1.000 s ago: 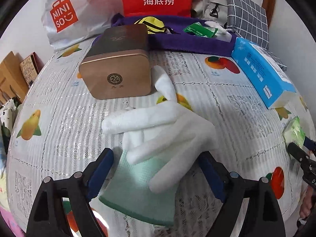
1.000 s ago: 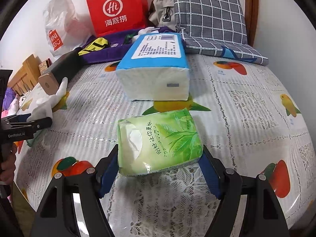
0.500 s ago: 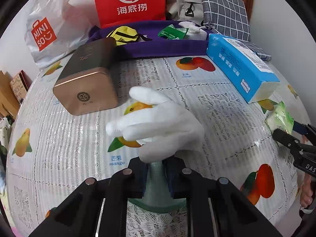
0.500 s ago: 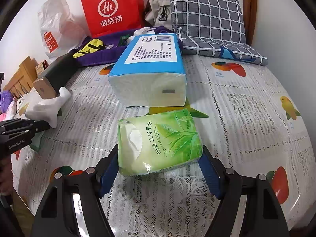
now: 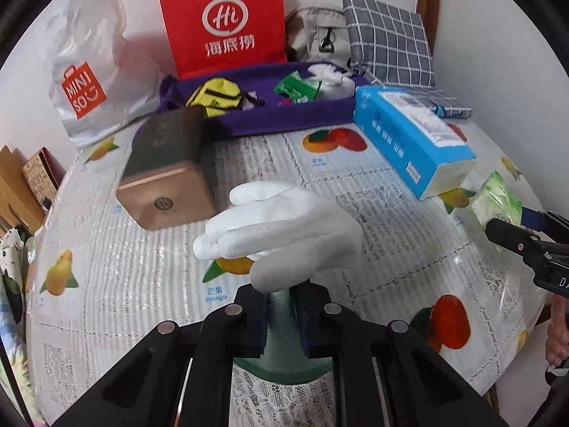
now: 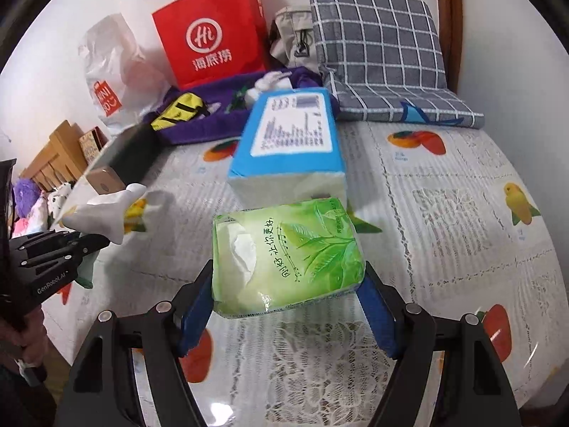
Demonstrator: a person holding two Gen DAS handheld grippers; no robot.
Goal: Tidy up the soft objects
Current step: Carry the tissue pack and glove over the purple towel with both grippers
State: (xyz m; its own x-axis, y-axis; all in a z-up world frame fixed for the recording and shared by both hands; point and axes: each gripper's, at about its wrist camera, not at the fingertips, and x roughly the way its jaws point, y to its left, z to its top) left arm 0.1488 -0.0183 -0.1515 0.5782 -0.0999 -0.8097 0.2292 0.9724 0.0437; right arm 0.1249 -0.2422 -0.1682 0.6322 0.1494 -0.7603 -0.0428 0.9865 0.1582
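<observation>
A white glove [image 5: 284,227] with a pale green cuff hangs a little above the fruit-print tablecloth [image 5: 124,267], its fingers pointing left. My left gripper [image 5: 282,306] is shut on the cuff. The right wrist view shows that glove [image 6: 103,213] and the left gripper [image 6: 85,243] at the left edge. My right gripper [image 6: 288,277] is shut on a green tissue pack [image 6: 284,259], one blue pad against each side, the pack held just off the cloth. From the left wrist, the pack [image 5: 498,199] and right gripper [image 5: 512,227] sit at the far right.
At the back, a purple tray [image 5: 284,117] holds a yellow-black item, a green packet and something white. A blue tissue pack [image 5: 409,138] lies ahead on the right, a bronze tin [image 5: 167,178] on the left. A red bag [image 5: 224,17], a Miniso bag [image 5: 89,64] and a checked cushion [image 6: 380,46] line the wall.
My left gripper has shut on the glove's cuff and lifted the glove off the cloth. My right gripper has risen a little with the green tissue pack.
</observation>
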